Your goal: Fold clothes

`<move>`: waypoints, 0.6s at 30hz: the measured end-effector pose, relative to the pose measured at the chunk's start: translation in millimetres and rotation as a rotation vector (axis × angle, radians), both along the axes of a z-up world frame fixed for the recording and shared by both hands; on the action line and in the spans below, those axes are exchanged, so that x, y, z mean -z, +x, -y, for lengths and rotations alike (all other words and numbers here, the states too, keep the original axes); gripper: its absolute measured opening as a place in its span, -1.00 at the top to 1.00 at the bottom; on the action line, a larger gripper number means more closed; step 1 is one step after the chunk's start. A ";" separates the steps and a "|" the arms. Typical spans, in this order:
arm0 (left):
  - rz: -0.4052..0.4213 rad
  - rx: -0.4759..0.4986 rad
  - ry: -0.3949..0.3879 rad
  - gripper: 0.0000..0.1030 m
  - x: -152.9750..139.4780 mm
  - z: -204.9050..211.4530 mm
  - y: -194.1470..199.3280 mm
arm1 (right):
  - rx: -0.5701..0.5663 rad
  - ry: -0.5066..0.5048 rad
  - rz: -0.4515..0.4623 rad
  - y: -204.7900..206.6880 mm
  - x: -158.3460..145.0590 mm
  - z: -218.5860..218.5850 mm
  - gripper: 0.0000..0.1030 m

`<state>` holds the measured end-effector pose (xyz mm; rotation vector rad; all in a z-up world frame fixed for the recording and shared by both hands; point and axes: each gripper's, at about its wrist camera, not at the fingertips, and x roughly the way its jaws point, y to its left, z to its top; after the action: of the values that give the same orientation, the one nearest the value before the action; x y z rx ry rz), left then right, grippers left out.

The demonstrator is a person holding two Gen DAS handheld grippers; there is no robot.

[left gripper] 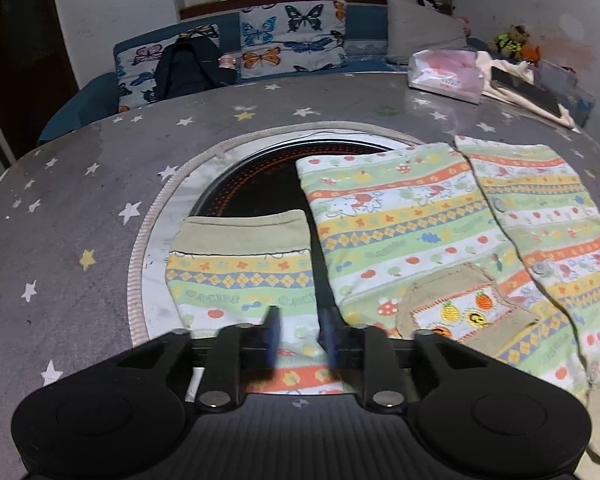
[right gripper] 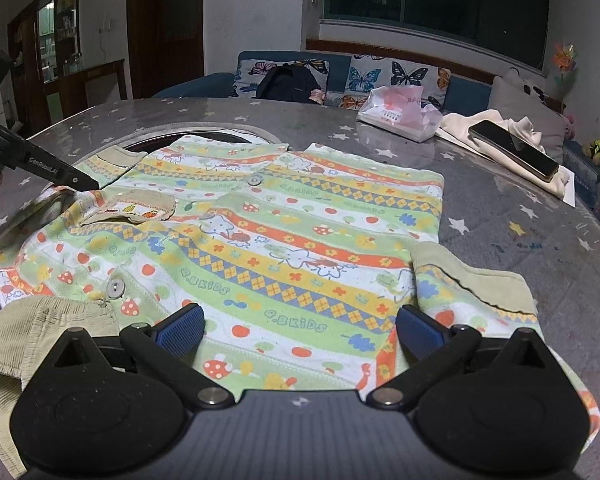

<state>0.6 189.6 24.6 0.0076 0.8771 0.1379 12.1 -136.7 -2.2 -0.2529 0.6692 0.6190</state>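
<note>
Right wrist view: shirt (right gripper: 284, 248) spread flat beneath wide-open right gripper (right gripper: 300, 330).

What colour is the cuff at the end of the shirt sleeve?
The cuff is plain beige, unlike the striped, printed shirt. It shows best in the left wrist view.

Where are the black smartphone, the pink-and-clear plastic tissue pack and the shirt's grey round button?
black smartphone (right gripper: 514, 151), right wrist view, middle of its screen
pink-and-clear plastic tissue pack (right gripper: 396, 114), right wrist view, its front face
grey round button (right gripper: 115, 288), right wrist view, its centre

Phone (right gripper: 514, 150), tissue pack (right gripper: 398, 116), butterfly cushions (left gripper: 292, 36)
</note>
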 end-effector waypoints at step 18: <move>0.128 -0.282 -0.042 0.94 -20.4 -62.9 -97.5 | 0.001 0.007 0.003 -0.3 1.0 1.0 -1.00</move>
<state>-96.9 252.6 45.0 -0.1635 0.7492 0.3795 11.8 -137.8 -3.2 -0.2467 0.6640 0.6201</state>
